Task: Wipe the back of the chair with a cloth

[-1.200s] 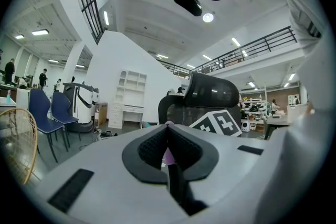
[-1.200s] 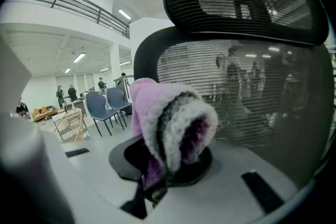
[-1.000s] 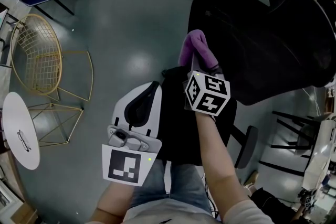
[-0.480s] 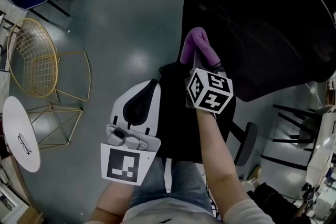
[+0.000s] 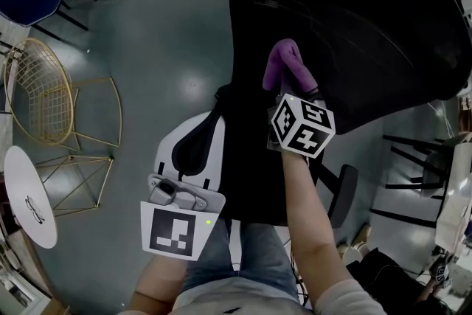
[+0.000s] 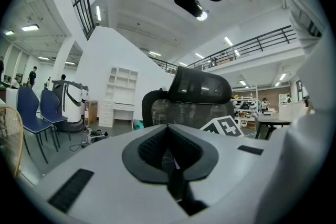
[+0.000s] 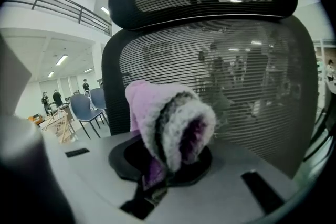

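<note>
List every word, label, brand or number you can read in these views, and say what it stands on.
None: no view shows readable text.
Marker plate on the left gripper: a black-and-white square pattern, no letters.
Marker cube on the right gripper: patterns only.
Chair and cloth: no label visible.

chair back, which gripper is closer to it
Right. The right gripper, holding the cloth, is close up to the chair back; the left gripper hangs farther back, to its left.
</note>
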A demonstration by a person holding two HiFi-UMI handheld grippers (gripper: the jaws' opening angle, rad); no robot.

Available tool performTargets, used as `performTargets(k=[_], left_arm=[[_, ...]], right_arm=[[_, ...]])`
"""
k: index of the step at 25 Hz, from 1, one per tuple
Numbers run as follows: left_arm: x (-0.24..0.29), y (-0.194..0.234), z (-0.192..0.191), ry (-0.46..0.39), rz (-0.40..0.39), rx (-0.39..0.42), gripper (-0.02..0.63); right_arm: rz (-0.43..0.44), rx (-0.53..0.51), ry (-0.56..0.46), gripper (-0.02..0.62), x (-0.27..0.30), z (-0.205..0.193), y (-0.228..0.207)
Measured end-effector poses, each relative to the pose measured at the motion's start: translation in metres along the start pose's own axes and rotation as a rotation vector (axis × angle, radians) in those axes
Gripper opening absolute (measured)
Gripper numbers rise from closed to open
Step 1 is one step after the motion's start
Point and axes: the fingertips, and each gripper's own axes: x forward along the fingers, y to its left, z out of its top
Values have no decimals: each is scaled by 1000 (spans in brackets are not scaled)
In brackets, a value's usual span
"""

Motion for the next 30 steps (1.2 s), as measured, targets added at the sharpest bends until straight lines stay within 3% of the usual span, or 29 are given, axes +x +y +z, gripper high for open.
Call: performTargets(k=[30], left_arm=[[34, -135, -8, 11, -97, 35, 14]], right_arm=[[-181, 86, 7, 54, -67, -20, -196]])
